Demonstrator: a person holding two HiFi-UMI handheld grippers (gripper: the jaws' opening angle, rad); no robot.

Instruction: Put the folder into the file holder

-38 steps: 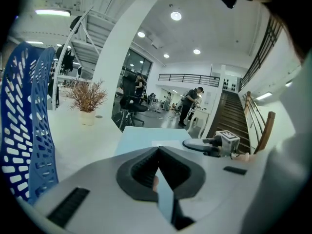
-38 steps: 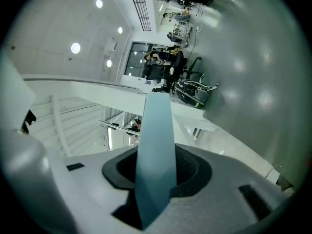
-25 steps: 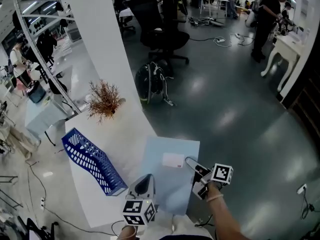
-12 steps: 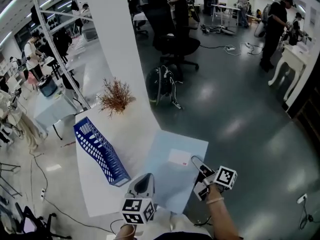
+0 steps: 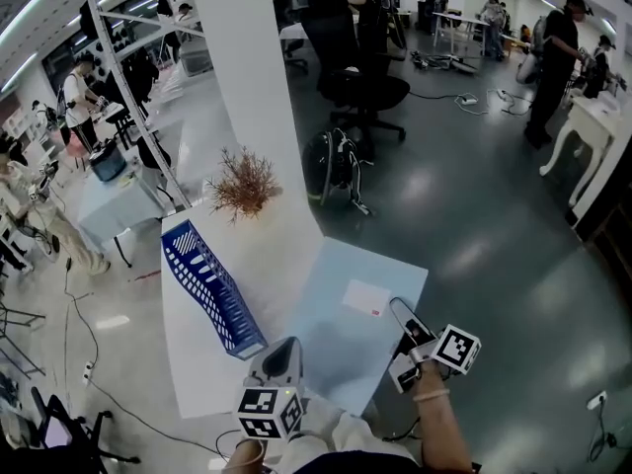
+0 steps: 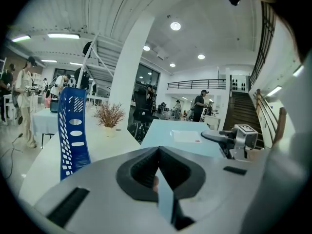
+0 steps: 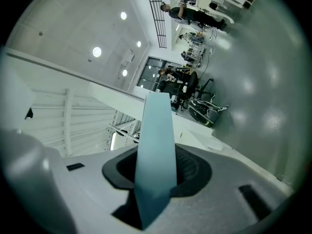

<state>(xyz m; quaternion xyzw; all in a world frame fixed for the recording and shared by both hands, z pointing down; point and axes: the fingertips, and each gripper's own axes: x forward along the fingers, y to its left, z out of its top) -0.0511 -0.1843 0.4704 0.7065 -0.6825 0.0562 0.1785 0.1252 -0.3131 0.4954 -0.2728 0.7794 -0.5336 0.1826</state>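
Observation:
A light blue folder (image 5: 346, 329) with a white label (image 5: 367, 297) hangs over the white table's (image 5: 197, 363) right part, held at its near edge. My left gripper (image 5: 283, 352) is shut on the folder's near left edge; the thin sheet (image 6: 164, 199) runs out between its closed jaws. Over on the near right edge, my right gripper (image 5: 403, 314) is shut on the folder too, and the blue sheet (image 7: 156, 145) stands up between its jaws. The blue perforated file holder (image 5: 209, 286) stands on the table left of the folder, also seen as the file holder (image 6: 73, 130).
A dried plant in a small vase (image 5: 244, 181) stands at the table's far end, against a white pillar (image 5: 247, 57). Beyond the table are a backpack (image 5: 336, 161) on the floor and a black office chair (image 5: 360, 82). People stand far off.
Both grippers have risen a little with the folder still in them, and the folder has shifted slightly away from me. The file holder has not moved.

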